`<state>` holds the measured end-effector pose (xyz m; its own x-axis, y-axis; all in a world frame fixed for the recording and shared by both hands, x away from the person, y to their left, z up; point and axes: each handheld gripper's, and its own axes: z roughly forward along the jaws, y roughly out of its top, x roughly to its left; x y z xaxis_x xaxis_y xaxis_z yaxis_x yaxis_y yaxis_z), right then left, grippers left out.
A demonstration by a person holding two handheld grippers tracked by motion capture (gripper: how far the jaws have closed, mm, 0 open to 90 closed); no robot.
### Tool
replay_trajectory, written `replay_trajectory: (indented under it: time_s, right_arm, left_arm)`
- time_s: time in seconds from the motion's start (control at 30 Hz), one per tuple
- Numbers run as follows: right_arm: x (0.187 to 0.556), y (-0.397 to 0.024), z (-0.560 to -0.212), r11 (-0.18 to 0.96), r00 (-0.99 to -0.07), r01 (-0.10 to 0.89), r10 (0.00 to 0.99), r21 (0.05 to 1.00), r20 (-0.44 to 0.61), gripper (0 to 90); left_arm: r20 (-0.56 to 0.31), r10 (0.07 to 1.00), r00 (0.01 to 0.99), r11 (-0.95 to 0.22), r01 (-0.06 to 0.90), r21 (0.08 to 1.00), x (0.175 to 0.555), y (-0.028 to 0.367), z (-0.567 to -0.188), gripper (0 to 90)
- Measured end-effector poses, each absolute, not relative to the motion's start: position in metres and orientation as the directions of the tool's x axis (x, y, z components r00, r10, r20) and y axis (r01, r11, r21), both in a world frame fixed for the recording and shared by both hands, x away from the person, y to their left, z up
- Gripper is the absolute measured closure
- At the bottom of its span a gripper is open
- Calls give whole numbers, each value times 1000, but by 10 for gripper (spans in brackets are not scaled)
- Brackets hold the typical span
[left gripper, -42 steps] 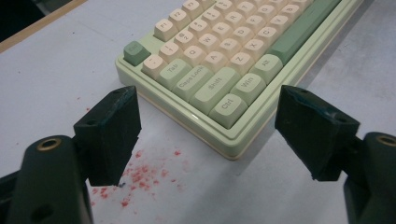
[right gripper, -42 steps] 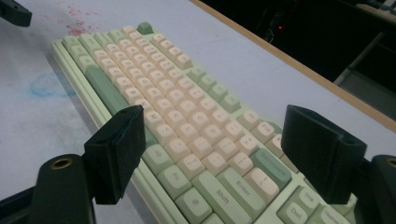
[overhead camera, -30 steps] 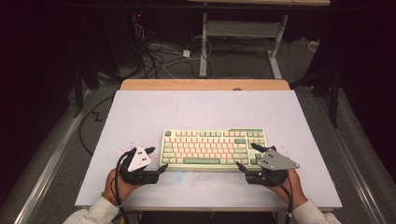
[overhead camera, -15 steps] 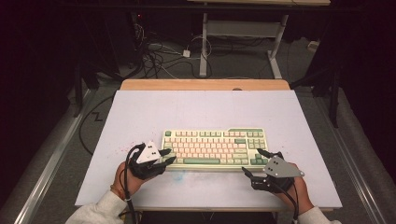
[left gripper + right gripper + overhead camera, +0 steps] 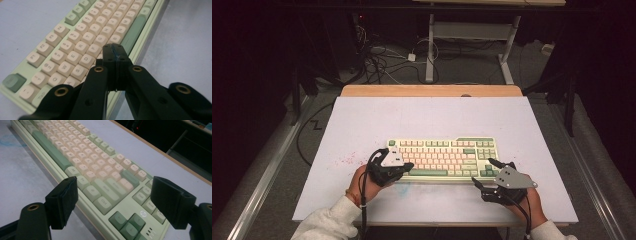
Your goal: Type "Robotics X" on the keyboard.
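Green-cream keyboard [image 5: 443, 157] lengthwise left-right

The pale green keyboard with cream keys [image 5: 442, 157] is the sole obstacle on the white counter [image 5: 432, 117]. Far half unobstructed. Both side margins passable. Near strip partly occupied by both hands.

Cables [image 5: 384, 62] lying tangled on the floor beyond the table's far edge, white desk frame [image 5: 472, 37] standing behind, red specks [image 5: 347, 160] dotting the table's left side
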<state>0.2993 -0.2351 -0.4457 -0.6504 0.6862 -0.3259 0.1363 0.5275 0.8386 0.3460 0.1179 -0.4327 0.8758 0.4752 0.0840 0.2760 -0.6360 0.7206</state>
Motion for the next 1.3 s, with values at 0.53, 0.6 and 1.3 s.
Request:
replay_trajectory:
  time_s: [0.53,0.6,1.3]
  right_arm:
    - [303,-234,-448,524,-648,151,692,838,-316,230]
    - [303,-234,-448,526,-648,150,692,837,-318,230]
    - [302,-232,-449,543,-658,139,676,828,-333,234]
  left_arm:
    - [101,425,899,-706,259,659,368,73,-437,875]
    - [99,427,899,-708,264,654,370,71,-439,875]
    - [119,437,892,-718,267,643,375,63,-445,875]
